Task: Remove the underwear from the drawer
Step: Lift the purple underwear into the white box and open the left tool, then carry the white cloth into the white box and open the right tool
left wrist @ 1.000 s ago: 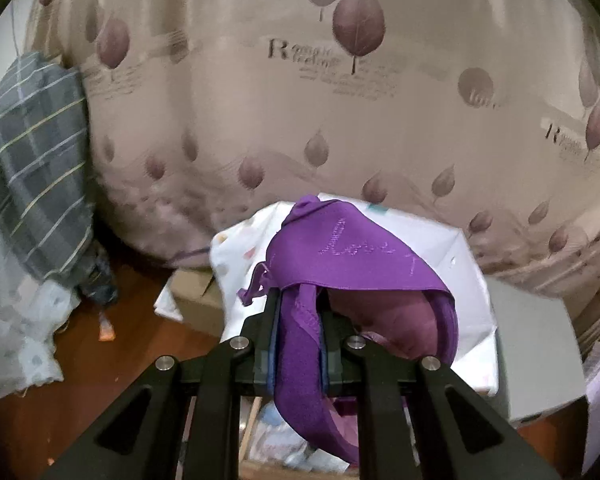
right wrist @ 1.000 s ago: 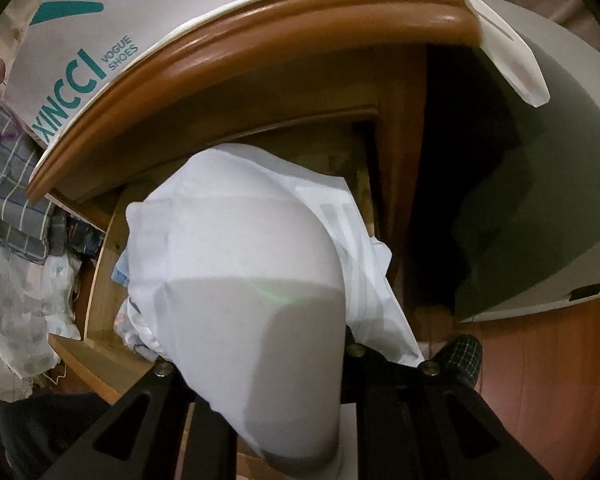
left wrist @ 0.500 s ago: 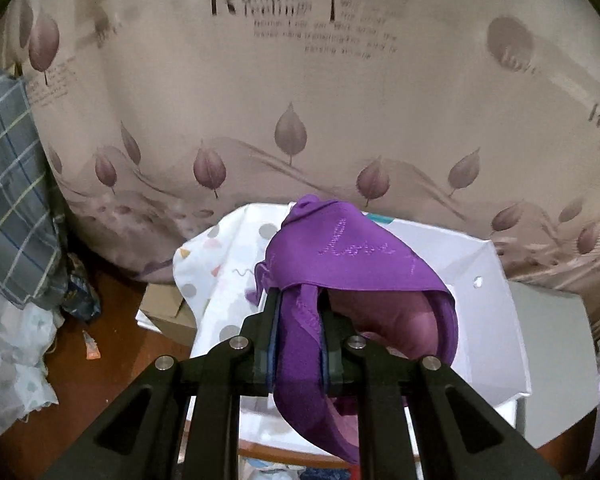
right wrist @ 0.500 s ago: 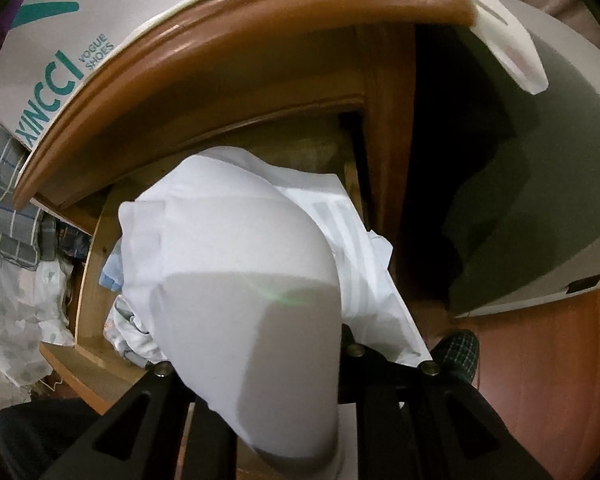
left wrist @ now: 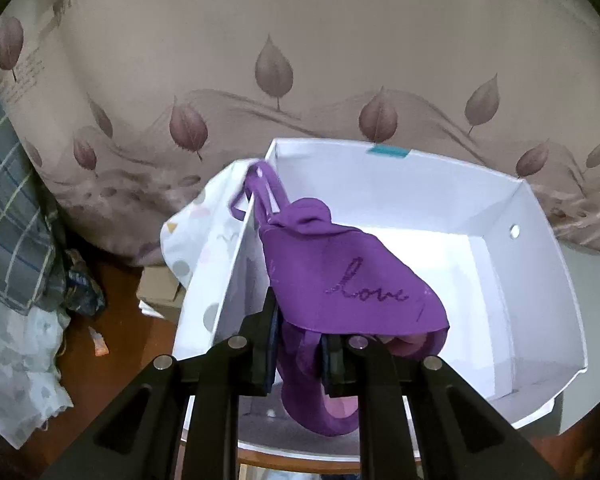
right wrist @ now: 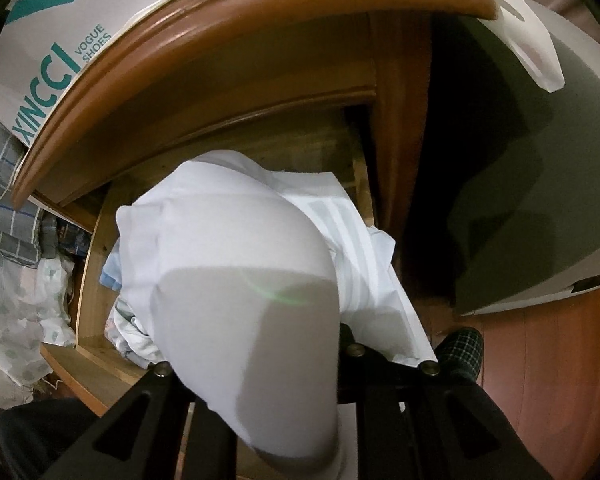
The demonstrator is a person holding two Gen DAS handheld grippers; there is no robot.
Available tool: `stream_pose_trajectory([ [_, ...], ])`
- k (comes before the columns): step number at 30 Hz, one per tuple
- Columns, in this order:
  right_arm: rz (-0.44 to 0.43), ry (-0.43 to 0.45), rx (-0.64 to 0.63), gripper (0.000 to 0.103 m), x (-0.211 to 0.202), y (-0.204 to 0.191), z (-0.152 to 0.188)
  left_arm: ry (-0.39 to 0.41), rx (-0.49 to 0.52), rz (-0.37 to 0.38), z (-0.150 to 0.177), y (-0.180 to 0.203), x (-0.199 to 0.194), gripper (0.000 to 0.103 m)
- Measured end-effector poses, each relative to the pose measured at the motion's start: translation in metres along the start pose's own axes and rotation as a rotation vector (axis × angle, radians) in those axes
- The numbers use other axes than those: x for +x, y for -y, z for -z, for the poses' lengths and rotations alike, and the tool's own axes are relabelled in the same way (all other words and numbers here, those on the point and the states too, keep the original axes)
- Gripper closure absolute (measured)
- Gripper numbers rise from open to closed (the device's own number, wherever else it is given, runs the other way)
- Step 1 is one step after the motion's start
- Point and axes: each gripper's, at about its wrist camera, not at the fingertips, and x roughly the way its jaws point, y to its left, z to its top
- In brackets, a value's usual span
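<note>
In the left wrist view my left gripper [left wrist: 298, 354] is shut on purple underwear [left wrist: 348, 280] with "love" written on it. The cloth hangs over the open white shoe box [left wrist: 532, 240], and one strap lies across the box's left wall. In the right wrist view my right gripper [right wrist: 260, 364] is shut on a white garment [right wrist: 240, 280] that drapes over and hides its fingers. It hangs above the open wooden drawer [right wrist: 96, 280], where more pale folded cloth [right wrist: 128, 332] lies.
A leaf-patterned curtain [left wrist: 276, 72] hangs behind the box. A spotted white cloth [left wrist: 204, 248] hangs beside the box's left wall. Plaid fabric [left wrist: 8, 216] and pale cloth [left wrist: 16, 364] pile at the left on the wooden floor. The wooden cabinet top [right wrist: 240, 28] overhangs the drawer, with the printed box side [right wrist: 52, 56] above it.
My left gripper has carried the purple underwear forward and down over the white box, which now fills the view. The right gripper and its white garment have hardly moved.
</note>
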Motion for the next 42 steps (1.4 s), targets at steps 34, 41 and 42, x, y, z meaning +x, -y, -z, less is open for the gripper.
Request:
stream_pose_trajectory([
  [34, 0.015, 0.062, -0.053, 0.088, -0.026, -0.012, 0.003, 0.196, -0.026, -0.115, 0.146, -0.063, -0.087, 0.027],
  [41, 0.011, 0.052, -0.03, 0.088, -0.055, -0.009, -0.001, 0.128, -0.162, -0.179, 0.204, -0.096, -0.045, 0.024],
  [42, 0.012, 0.062, -0.035, 0.088, -0.062, -0.009, -0.004, 0.12, -0.166, -0.192, 0.21, -0.098, -0.038, 0.023],
])
